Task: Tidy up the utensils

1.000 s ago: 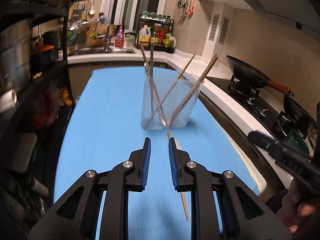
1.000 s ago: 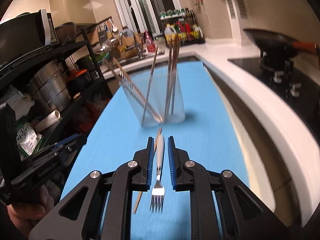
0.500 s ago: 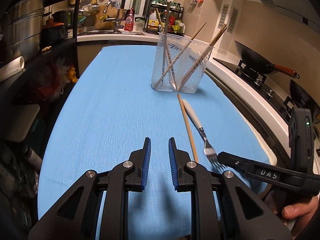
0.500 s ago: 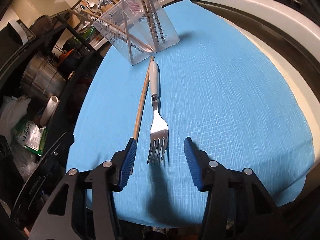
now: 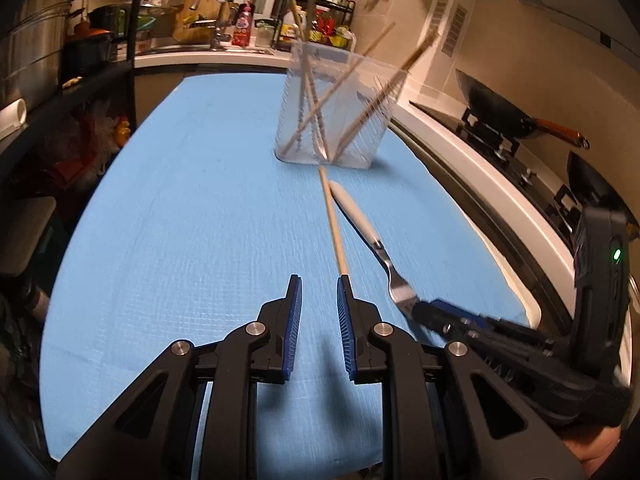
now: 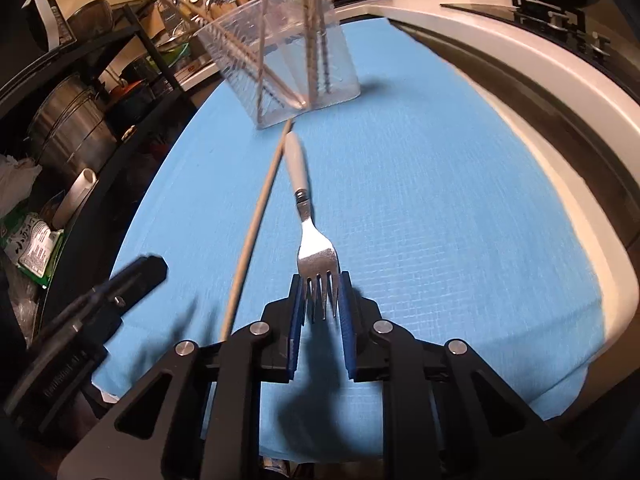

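Right-hand black gripper with blue ribbed pads point(image 6: 320, 296) has just been closing, and its jaws now sit clamped on the tines of a metal fork with a pale grey handle point(image 6: 308, 220). From that grip the fork's neck and handle run straight ahead of the fingertips across the light blue cloth point(image 6: 440, 220), with the handle's rounded end pointing toward a clear ridged plastic holder point(image 6: 288, 56). The holder stands farther out on the cloth, beyond the fork's handle, and carries several wooden chopsticks point(image 6: 312, 20) leaning at different angles. Just to the left of the fork, a single loose wooden chopstick point(image 6: 260, 208) lies on the cloth, close to the fork at the far end near the holder and spreading apart from it nearer the gripper; its near end passes beside the right gripper's left finger.

Seen from the left wrist view, the left-hand black gripper point(image 5: 318, 292) holds its blue pads a narrow gap apart with nothing between them. The loose chopstick point(image 5: 334, 228) runs up to the tip of its right finger and whether the two touch cannot be told. The fork point(image 5: 372, 240) lies just right of that, its head reaching into the right gripper point(image 5: 424, 312), which comes in from the lower right.
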A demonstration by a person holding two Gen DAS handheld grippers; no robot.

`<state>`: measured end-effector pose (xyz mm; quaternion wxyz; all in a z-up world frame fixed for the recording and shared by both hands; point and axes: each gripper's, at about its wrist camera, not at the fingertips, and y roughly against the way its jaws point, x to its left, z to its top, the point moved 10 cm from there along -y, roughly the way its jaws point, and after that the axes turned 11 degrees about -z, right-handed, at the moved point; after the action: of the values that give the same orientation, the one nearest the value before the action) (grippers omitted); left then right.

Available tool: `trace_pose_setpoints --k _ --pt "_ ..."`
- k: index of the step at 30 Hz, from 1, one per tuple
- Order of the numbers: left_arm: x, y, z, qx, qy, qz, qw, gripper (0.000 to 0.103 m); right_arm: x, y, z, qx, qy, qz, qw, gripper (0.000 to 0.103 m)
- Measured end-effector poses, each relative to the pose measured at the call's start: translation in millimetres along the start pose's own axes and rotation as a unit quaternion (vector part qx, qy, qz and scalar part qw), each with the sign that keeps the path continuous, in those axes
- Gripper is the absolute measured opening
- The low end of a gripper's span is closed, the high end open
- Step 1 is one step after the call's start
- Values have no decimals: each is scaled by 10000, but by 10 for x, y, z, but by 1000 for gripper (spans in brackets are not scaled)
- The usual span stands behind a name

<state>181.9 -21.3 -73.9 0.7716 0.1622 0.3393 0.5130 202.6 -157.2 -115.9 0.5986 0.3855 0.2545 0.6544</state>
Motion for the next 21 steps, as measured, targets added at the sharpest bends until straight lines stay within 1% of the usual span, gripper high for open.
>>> trace_pose_setpoints --k 3,5,9,11,13,15,17,19,21 --pt "-83 -140 -82 109 -43 -107 9999 18 -125 37 71 -121 -77 -102 9998 3" --pt "-93 -234 -111 133 -54 -81 9999 19 -156 41 75 -167 -24 -184 9997 3" --pt "-77 -316 -123 107 190 -166 9996 19 -152 51 55 -238 123 -290 9992 2" --pt "-12 -313 -133 104 113 136 9998 19 -138 56 54 -268 187 -310 9990 2" --pt "56 -274 -110 -8 160 301 9994 19 -139 63 56 -292 203 -318 9989 2" --pt "103 -218 -83 -92 159 386 9991 19 -133 63 58 -308 219 -315 9988 2" --pt "170 -186 -80 -117 97 595 9981 20 -127 62 56 -323 216 -311 9988 2" --pt "281 -163 -90 -136 144 836 9963 21 -109 66 55 -352 246 -320 9986 2" --pt "372 -149 -98 -150 218 990 9947 22 -69 87 48 -405 339 -336 9980 2"
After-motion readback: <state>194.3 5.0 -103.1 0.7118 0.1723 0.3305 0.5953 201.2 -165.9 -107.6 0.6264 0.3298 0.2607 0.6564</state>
